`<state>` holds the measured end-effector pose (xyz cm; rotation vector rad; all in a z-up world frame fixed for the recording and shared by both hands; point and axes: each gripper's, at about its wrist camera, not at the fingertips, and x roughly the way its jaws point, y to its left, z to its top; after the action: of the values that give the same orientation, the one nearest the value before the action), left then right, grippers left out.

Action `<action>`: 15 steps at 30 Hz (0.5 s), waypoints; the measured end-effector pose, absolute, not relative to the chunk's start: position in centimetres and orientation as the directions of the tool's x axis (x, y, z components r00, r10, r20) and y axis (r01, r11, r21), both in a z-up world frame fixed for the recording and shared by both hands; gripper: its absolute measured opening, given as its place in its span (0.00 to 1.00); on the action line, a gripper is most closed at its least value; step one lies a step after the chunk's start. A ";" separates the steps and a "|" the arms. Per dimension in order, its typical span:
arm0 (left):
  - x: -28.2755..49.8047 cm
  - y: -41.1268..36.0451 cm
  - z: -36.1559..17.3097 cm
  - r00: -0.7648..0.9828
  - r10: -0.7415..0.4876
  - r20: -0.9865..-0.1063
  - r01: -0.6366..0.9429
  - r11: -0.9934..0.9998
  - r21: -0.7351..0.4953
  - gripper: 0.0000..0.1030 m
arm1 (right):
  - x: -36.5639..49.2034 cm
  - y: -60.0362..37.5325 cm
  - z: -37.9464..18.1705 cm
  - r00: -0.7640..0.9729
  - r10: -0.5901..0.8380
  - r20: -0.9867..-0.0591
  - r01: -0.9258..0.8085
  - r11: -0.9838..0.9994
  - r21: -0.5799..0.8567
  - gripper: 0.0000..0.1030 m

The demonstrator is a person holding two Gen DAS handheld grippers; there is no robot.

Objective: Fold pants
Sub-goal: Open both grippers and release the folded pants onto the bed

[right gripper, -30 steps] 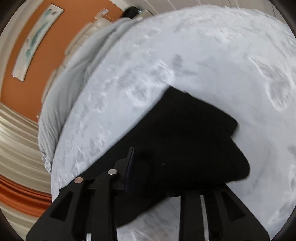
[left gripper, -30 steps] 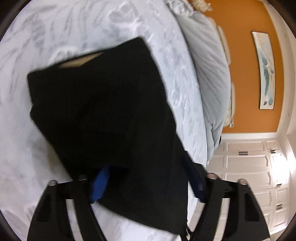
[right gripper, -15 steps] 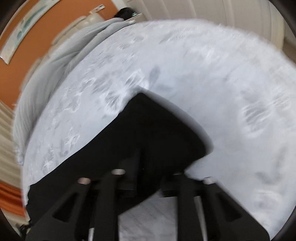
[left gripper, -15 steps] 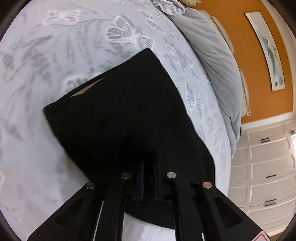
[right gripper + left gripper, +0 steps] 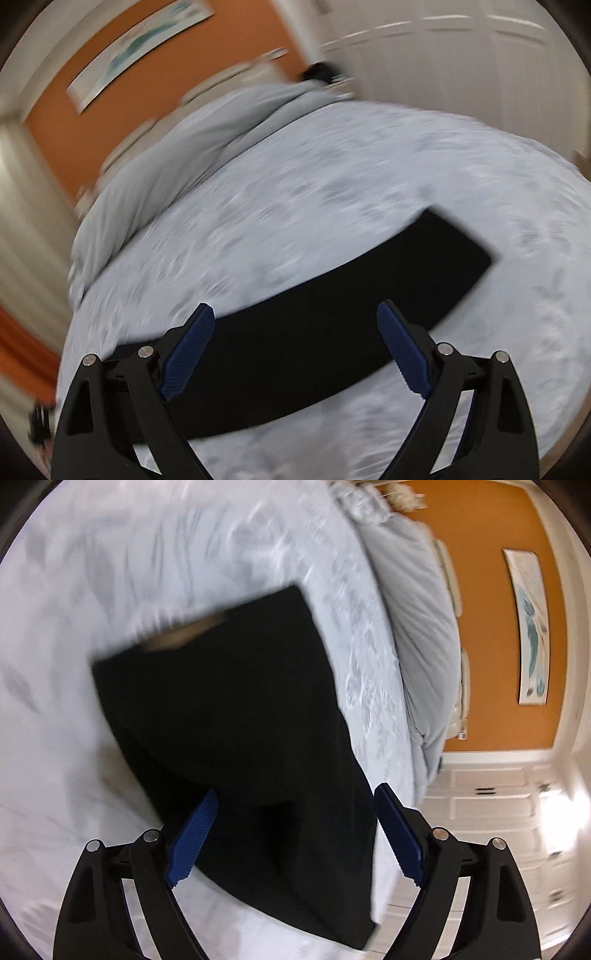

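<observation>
The black pants (image 5: 236, 716) lie folded on the pale patterned bed cover (image 5: 110, 572), with a tan inner label showing at the far edge. In the right wrist view the pants (image 5: 332, 314) show as a long flat black band on the bed. My left gripper (image 5: 295, 834) is open, its blue pads (image 5: 192, 838) spread on either side of the near end of the pants, holding nothing. My right gripper (image 5: 295, 350) is open too, its blue pads (image 5: 188, 350) wide apart above the pants. Both views are blurred by motion.
A grey duvet (image 5: 413, 627) is bunched along the bed's far side. Behind it is an orange wall with a framed picture (image 5: 532, 627) and white cabinet doors (image 5: 498, 812). The bed edge (image 5: 74, 332) drops off at the left in the right wrist view.
Both grippers were shut on the pants half a second ago and have now opened and let go. Both have pulled back and upward; the pants lie flat on the bed.
</observation>
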<state>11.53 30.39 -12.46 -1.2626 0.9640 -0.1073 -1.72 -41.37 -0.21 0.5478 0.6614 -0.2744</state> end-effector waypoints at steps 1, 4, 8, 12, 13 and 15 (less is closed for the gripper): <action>12.1 30.2 -13.4 0.609 -0.581 -0.540 -0.442 0.317 -0.839 0.79 | -0.7 -38.9 -0.8 0.753 -0.045 -0.656 0.368 0.855 0.364 0.85; 12.3 30.8 -14.5 0.663 -0.574 -0.480 -0.444 0.214 -0.870 0.06 | 1.2 -33.5 -1.7 0.729 -0.020 -0.684 0.265 0.930 0.256 0.85; 10.3 30.2 -4.2 0.809 -0.484 -0.334 -0.092 0.458 -0.884 0.09 | 1.0 -29.5 -1.2 0.776 -0.006 -0.630 0.169 0.965 0.198 0.85; 10.6 30.4 -8.4 0.597 -0.226 -0.769 -0.418 0.731 -0.539 0.35 | 1.3 -29.0 -2.0 0.749 -0.070 -0.658 0.174 0.980 0.094 0.85; 10.1 32.2 -11.3 0.528 -0.272 -0.804 -0.526 0.639 -0.561 0.26 | 1.6 -29.4 -2.4 0.729 -0.090 -0.679 0.196 0.977 0.082 0.85; 8.5 34.5 -11.6 0.603 -0.318 -0.732 -0.544 0.508 -0.668 0.26 | 1.9 -30.2 -3.1 0.699 -0.079 -0.711 0.216 0.971 0.105 0.85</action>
<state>8.54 34.53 -11.64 -1.0721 0.9603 0.1652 1.89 -30.18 -3.11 0.1861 0.7805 -0.1657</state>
